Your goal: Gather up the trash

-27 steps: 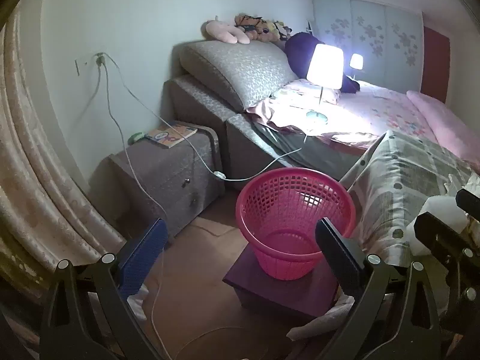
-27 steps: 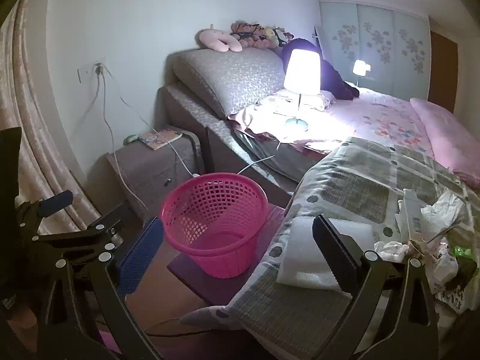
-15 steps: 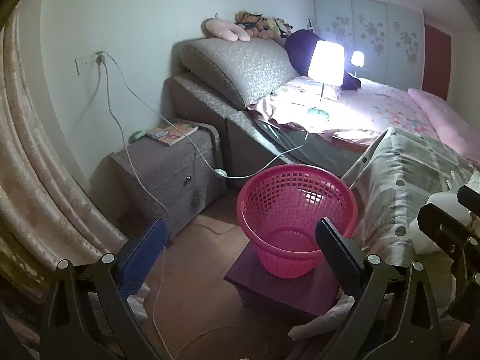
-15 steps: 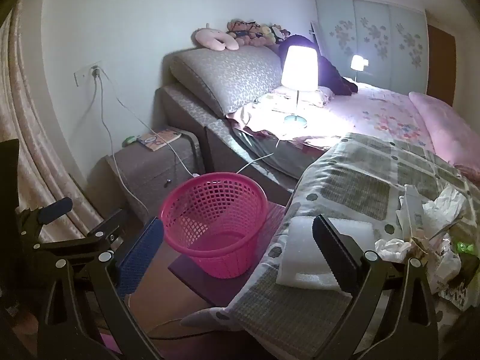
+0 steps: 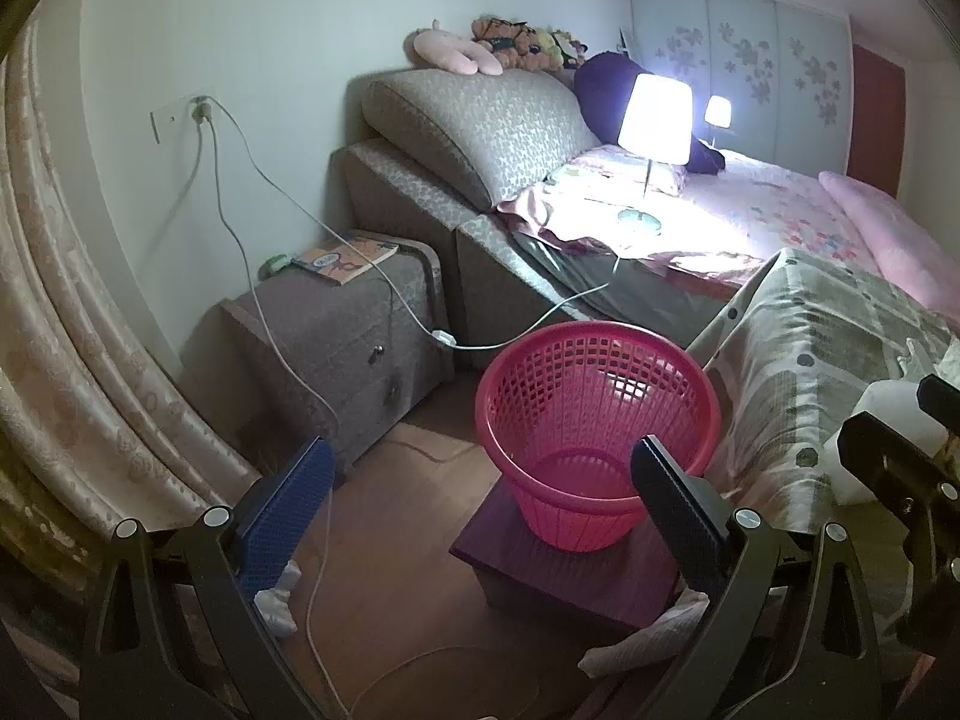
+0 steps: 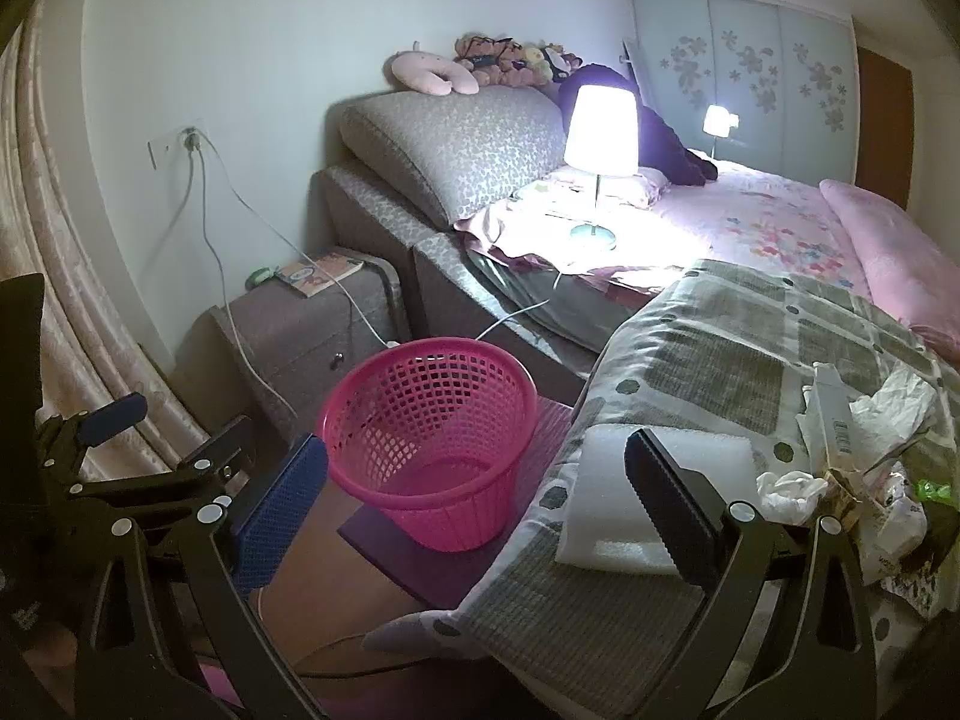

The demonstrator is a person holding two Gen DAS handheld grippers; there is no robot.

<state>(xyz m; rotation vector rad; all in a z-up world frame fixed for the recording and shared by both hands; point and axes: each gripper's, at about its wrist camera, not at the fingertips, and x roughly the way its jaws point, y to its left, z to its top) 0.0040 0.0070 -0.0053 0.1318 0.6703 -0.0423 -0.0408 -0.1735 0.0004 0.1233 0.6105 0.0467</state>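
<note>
Since the earlier frames your two grippers have barely shifted: the pink basket sits a touch further right in the left wrist view and the scene has slid slightly in the right wrist view, nothing more.

Your left gripper (image 5: 480, 480) has its jaws spread wide with nothing between them. Through the gap you look at the pink basket (image 5: 597, 438), which stands on a dark purple stool (image 5: 540, 570) on the floor, just left of the patterned grey blanket (image 5: 810, 360); the basket's near right wall lies behind your right-hand pad.

Your right gripper (image 6: 477, 480) is also spread wide and holds nothing. In its view the basket (image 6: 429, 444) lies toward the left pad, and the white foam sheet (image 6: 606, 504) lies flat on the blanket (image 6: 720, 348) right behind the right pad, at the blanket's near left edge. Further right on the blanket, outside the jaws, is the heap of trash (image 6: 858, 456): crumpled white paper, a long white box and wrappers.

Far off, a lit lamp (image 6: 600, 126) stands on the bed (image 6: 768, 216), and a nightstand (image 5: 336, 324) with a book on top sits against the far-left wall.
</note>
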